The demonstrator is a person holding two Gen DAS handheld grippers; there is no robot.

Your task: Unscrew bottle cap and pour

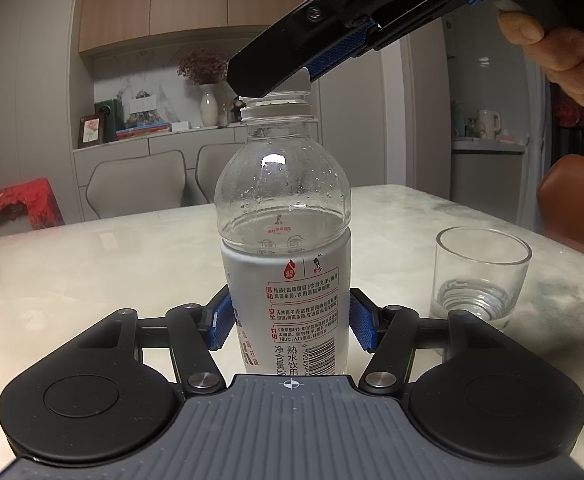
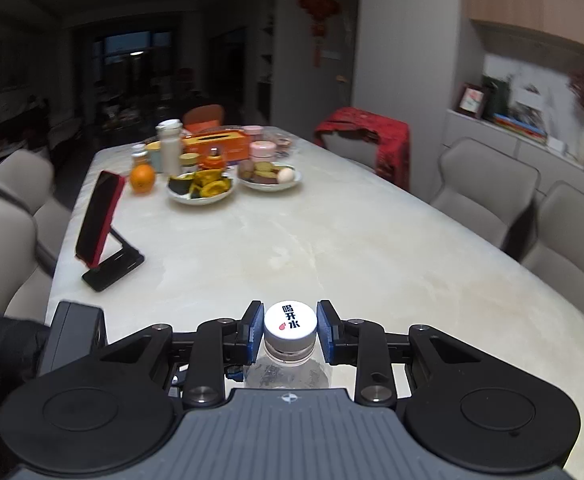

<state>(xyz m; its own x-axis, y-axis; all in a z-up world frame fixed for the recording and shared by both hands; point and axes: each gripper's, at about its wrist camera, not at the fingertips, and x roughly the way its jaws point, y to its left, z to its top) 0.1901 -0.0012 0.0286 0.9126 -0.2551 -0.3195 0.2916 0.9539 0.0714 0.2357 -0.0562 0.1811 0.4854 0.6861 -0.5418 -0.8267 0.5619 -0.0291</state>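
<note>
A clear water bottle with a white label stands upright on the marble table, partly filled. My left gripper is shut on the bottle's lower body. My right gripper comes in from above and is shut on the white bottle cap, which sits at the bottle's neck. In the left wrist view the right gripper covers most of the cap. An empty clear drinking glass stands on the table to the right of the bottle.
At the far end of the table are plates of food, an orange, a tissue box and jars. A red phone on a stand is at the left. Chairs surround the table.
</note>
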